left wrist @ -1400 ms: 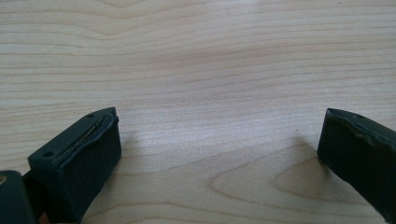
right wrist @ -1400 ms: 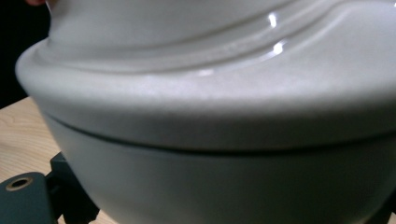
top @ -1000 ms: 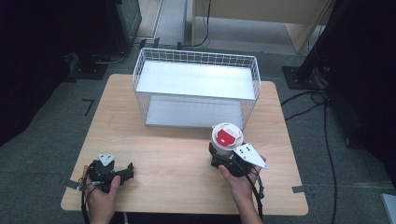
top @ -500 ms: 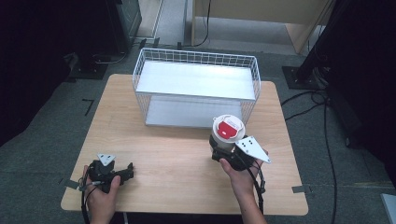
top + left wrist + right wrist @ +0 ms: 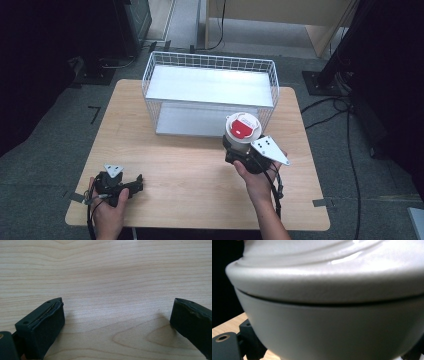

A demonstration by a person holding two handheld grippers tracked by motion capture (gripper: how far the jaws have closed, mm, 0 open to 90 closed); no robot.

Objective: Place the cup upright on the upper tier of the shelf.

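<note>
Surface (image 5: 190, 175) of pale wood carries one white wire basket (image 5: 210, 92) at its far side and two hand-held grippers. The right hand-held gripper (image 5: 239, 149) is clamped on one white lidded cup (image 5: 243, 131) with a red label on top, held upright just in front of the basket. In the right gripper view the cup (image 5: 332, 302) sits so close that its edges are cut off. The left hand-held gripper (image 5: 134, 184) rests near the front left corner — jaws spread wide, nothing between them.
</note>
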